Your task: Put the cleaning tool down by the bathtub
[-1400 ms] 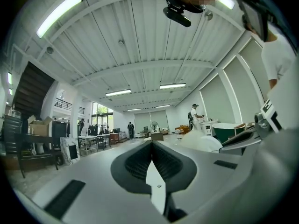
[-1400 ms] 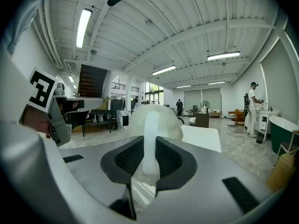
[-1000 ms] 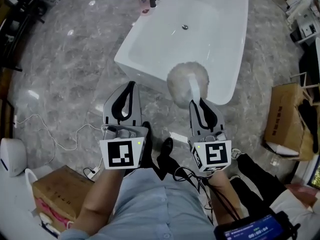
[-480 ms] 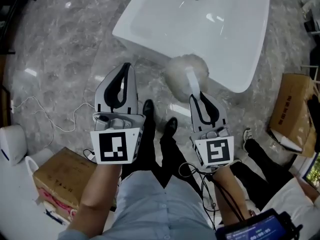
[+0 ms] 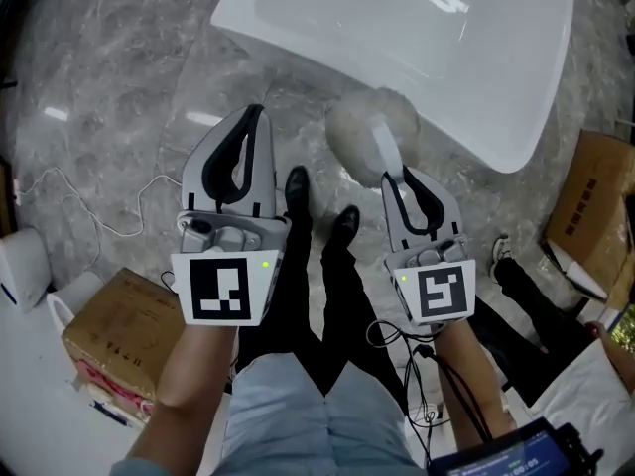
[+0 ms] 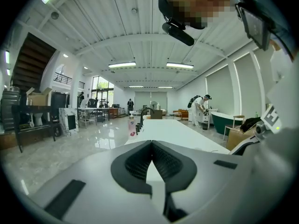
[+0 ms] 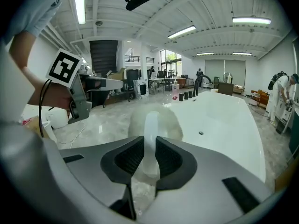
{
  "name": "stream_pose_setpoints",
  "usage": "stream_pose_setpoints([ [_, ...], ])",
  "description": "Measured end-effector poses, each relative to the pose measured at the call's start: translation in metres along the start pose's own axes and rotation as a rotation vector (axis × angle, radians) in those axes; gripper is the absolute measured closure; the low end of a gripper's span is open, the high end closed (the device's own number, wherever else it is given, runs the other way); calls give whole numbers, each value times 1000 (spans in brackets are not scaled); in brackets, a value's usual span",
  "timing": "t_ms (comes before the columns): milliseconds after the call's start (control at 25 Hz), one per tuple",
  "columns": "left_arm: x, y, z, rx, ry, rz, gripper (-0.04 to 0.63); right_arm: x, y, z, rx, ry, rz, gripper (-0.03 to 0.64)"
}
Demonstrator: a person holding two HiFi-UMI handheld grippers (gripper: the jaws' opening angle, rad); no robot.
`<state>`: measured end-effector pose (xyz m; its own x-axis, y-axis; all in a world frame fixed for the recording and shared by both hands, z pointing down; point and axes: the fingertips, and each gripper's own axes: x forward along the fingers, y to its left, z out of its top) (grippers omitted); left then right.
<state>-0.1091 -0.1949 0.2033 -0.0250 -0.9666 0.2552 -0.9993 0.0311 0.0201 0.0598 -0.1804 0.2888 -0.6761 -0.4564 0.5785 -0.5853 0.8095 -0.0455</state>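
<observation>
My right gripper [image 5: 402, 176] is shut on the white handle of a fluffy round cleaning tool [image 5: 363, 129], whose pale head hangs over the marble floor just in front of the white bathtub [image 5: 327, 38]. In the right gripper view the cleaning tool [image 7: 154, 122] sticks out past the jaws with the bathtub [image 7: 224, 125] right behind it. My left gripper [image 5: 256, 115] is held level to the left, its jaws shut on nothing, and in the left gripper view the left gripper [image 6: 150, 143] points along the tub's rim.
The person's black shoes [image 5: 296, 194] stand on the floor between the grippers. Cardboard boxes sit at the lower left [image 5: 114, 340] and the right [image 5: 587, 206]. A white cable [image 5: 94, 216] trails over the floor at the left. Bottles [image 7: 187, 95] stand on the tub's far rim.
Both grippers and the cleaning tool have drawn back from the tub; its head, which overlapped the tub's rim, now hangs over the floor beside it. The view has tilted further down.
</observation>
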Motion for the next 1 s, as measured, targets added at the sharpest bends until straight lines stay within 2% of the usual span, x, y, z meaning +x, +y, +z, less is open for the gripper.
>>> stream_pose_setpoints([
  [320, 14, 6, -61, -27, 41, -36, 580, 44, 5, -45, -15, 15, 14, 528],
  [1000, 47, 18, -179, -7, 94, -128, 580, 134, 13, -142, -32, 89, 50, 528],
])
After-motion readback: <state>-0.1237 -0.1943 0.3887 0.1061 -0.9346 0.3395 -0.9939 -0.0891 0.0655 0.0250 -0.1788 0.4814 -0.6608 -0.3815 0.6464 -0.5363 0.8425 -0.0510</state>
